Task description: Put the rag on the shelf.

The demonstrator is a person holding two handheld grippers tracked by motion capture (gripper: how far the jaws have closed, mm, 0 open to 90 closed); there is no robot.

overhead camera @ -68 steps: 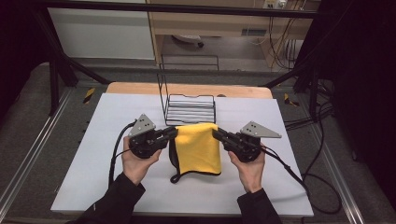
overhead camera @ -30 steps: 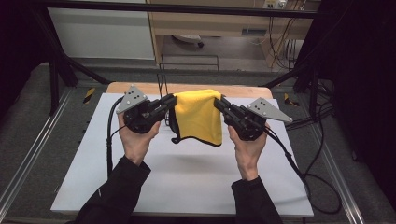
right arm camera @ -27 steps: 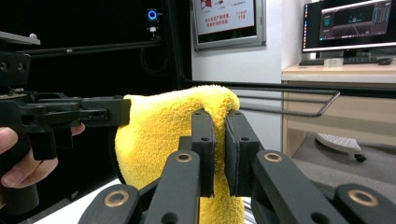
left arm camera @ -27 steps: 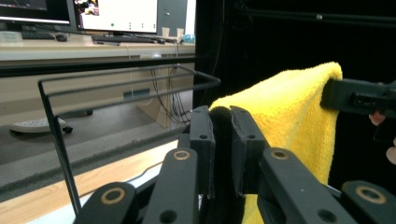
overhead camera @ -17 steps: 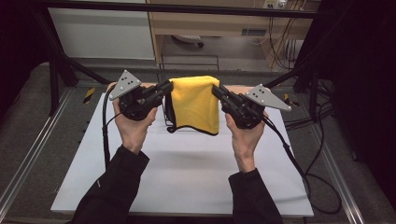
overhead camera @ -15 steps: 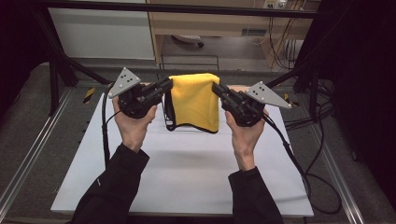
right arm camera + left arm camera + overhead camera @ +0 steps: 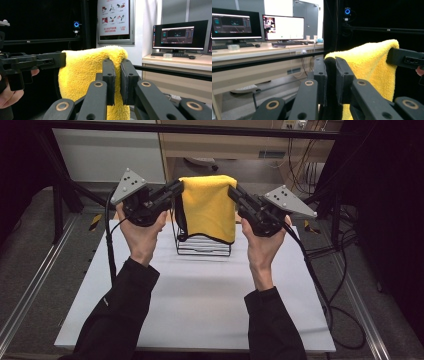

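Note:
A folded yellow towel (image 7: 209, 206) with a dark edge hangs in the air above the wire rack (image 7: 202, 245). My left gripper (image 7: 178, 187) is shut on its upper left corner and my right gripper (image 7: 233, 190) is shut on its upper right corner. In the left gripper view the black jaws pinch the yellow towel (image 7: 367, 62) by its dark border, with the other gripper's jaw (image 7: 405, 59) at the far corner. In the right gripper view the jaws clamp the yellow towel (image 7: 82, 72), and the opposite gripper (image 7: 32, 61) holds the other side.
The black wire rack stands at the far middle of the white table (image 7: 200, 295). Cables (image 7: 320, 285) trail from both grippers over the table's sides. A desk with monitors (image 7: 257, 25) lies beyond the table, and a dark frame bar (image 7: 200, 127) crosses overhead.
Both hands have lifted the towel from the table surface up and away, so it now hangs over the wire rack. Both grips have stayed the same.

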